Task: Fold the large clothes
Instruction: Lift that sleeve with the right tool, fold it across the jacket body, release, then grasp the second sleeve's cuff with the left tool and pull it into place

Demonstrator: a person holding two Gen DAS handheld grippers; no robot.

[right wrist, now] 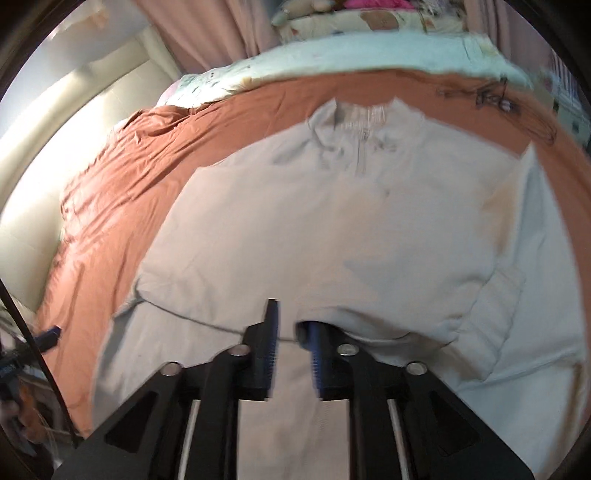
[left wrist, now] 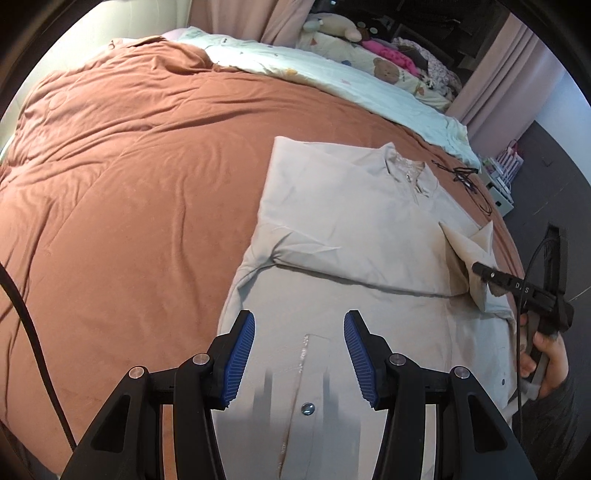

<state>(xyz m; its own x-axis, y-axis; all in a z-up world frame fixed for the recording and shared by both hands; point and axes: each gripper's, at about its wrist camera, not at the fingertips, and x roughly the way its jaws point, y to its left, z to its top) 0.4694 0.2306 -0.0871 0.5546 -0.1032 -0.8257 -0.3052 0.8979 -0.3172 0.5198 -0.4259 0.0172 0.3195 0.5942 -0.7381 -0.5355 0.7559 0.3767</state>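
A large beige jacket (left wrist: 351, 229) lies on the rust-brown bedspread (left wrist: 129, 177), collar toward the far side, its left sleeve folded across the chest. My left gripper (left wrist: 299, 354) is open and empty, hovering over the jacket's lower front near a snap button (left wrist: 307, 408). My right gripper (right wrist: 291, 347) has its jaws nearly closed on a fold of the jacket (right wrist: 332, 229); in the left wrist view it (left wrist: 480, 271) holds a lifted flap of cloth (left wrist: 469, 251) at the jacket's right edge. The right wrist view is motion-blurred.
A pale patterned duvet (left wrist: 332, 74) and plush toys (left wrist: 340, 26) lie along the bed's far side. A black cable (left wrist: 469, 177) lies on the bedspread beyond the collar. The bed's right edge drops to a dark floor (left wrist: 546, 155). Pink curtains (left wrist: 495, 74) hang behind.
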